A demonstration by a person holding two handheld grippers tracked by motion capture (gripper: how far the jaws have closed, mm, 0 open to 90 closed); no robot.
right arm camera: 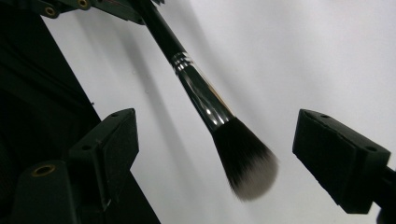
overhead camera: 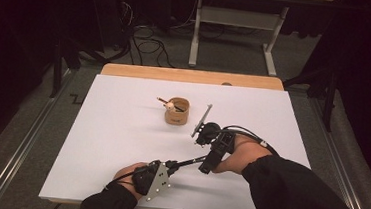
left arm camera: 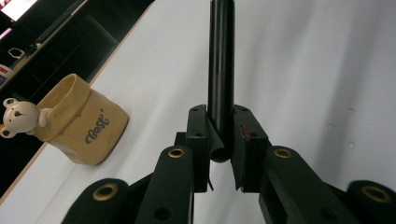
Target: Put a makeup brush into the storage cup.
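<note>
A black makeup brush is clamped by its handle in my left gripper, which is shut on it. In the high view that left gripper lies near the table's front edge, and the brush points right toward my right gripper. The right gripper is open. The brush's dark, pale-tipped bristle head hangs between its wide-apart jaws and touches neither pad. The silver ferrule runs up toward the left gripper.
A tan cup with a small white bear figure on its rim stands mid-table; the left gripper view shows the same cup at its left. A white sheet covers the wooden table. Cables and a desk frame lie beyond.
</note>
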